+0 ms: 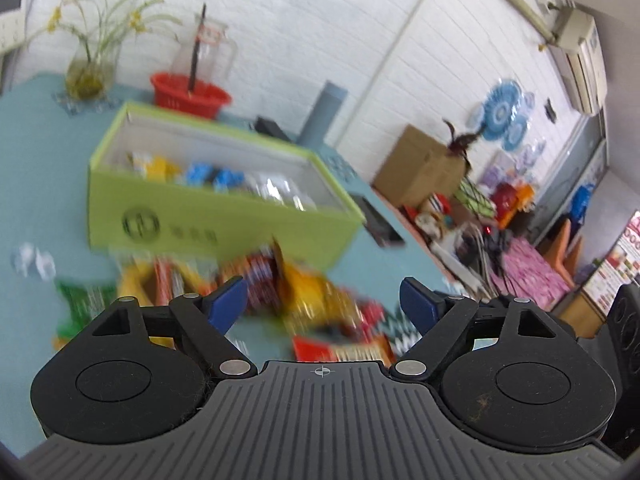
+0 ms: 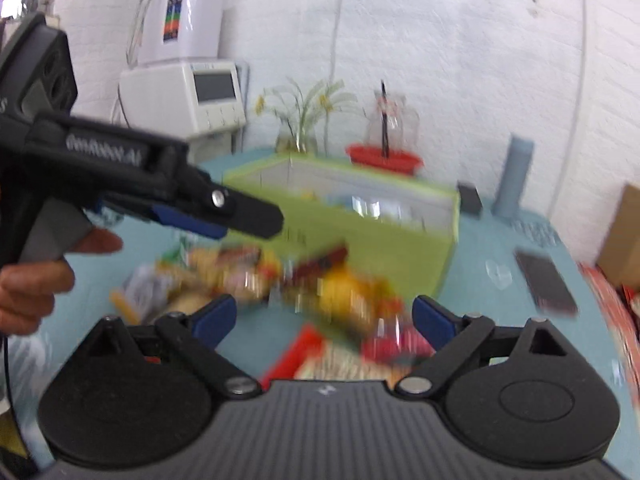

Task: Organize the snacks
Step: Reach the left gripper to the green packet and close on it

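Observation:
A green box (image 1: pixel 208 216) with white inner walls stands on the teal table and holds yellow, blue and silver snack packs (image 1: pixel 216 176). A blurred pile of loose snack packets (image 1: pixel 304 296) lies in front of it. My left gripper (image 1: pixel 324 300) is open and empty above the pile. My right gripper (image 2: pixel 324 316) is open and empty above the same pile (image 2: pixel 336 288), with the green box (image 2: pixel 360 220) behind. The left gripper also shows in the right wrist view (image 2: pixel 224 220), seen side on at the left.
A red basket (image 1: pixel 190 94), a glass jug (image 1: pixel 204 48) and a plant vase (image 1: pixel 90 68) stand behind the box. A grey tube (image 1: pixel 324 114) stands at the back right. A dark phone (image 2: pixel 546 284) lies at the table's right. Cardboard box and clutter (image 1: pixel 424 168) beyond the edge.

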Motion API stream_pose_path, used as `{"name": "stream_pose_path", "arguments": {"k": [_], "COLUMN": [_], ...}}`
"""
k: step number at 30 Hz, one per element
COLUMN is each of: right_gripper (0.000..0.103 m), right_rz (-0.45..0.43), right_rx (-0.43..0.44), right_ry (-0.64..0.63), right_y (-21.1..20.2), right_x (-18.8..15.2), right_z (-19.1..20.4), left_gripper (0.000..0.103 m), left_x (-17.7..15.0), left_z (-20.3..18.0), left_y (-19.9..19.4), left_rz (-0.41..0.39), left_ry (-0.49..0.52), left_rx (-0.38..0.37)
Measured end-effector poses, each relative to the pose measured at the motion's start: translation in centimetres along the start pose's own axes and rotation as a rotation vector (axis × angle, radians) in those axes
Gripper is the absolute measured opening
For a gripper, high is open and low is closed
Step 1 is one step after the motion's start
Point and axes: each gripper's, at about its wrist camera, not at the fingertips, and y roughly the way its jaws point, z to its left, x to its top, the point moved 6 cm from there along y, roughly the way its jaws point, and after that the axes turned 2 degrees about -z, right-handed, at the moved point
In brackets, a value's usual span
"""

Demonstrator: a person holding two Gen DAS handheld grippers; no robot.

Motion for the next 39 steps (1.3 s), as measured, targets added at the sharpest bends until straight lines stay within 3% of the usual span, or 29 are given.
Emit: {"name": "stream_pose_path", "arguments": {"k": [5, 10, 13, 23, 29, 34, 39], "right_gripper": [0.093, 0.093, 0.093, 0.093, 0.093, 0.093, 0.093], "right_rz": [0.107, 0.12, 0.138, 0.149, 0.113, 0.099, 0.123], "right_rx": [-0.009, 0.0, 0.068, 0.281, 0.107, 0.043, 0.087], "right_ry": [0.142, 0.196, 0.212, 0.17, 0.161, 0.111, 0.091], "right_y": [-2.0, -1.0, -0.6, -3.7, -3.5, -2.6, -1.0], "right_x": [-6.5, -7.7, -7.7, -8.1, -7.0, -6.4, -6.8], "right_z": [-0.2, -1.1, -0.3, 8.2, 5.8, 5.1, 5.0], "left_gripper": [0.07, 0.066, 0.066, 0.069, 0.07, 0.07, 0.069], "left_x": [-6.2, -8.9, -9.0, -7.1, -8.4, -9.6, -9.9], "left_z": [-0.9, -1.8, -2.0, 1.4, 2.1, 1.2, 0.7], "left_y": [0.9, 2.5, 2.2, -2.1, -3.1, -1.8, -1.0], "left_rz": [0.129, 0.222, 0.213, 0.098, 0.118, 0.179, 0.192], "left_ry": [-0.081, -0.122, -0.12, -0.162, -0.204, -0.211, -0.228], "left_rx": [-0.022, -0.048, -0.036, 0.055, 0.036, 0.006, -0.021]}}
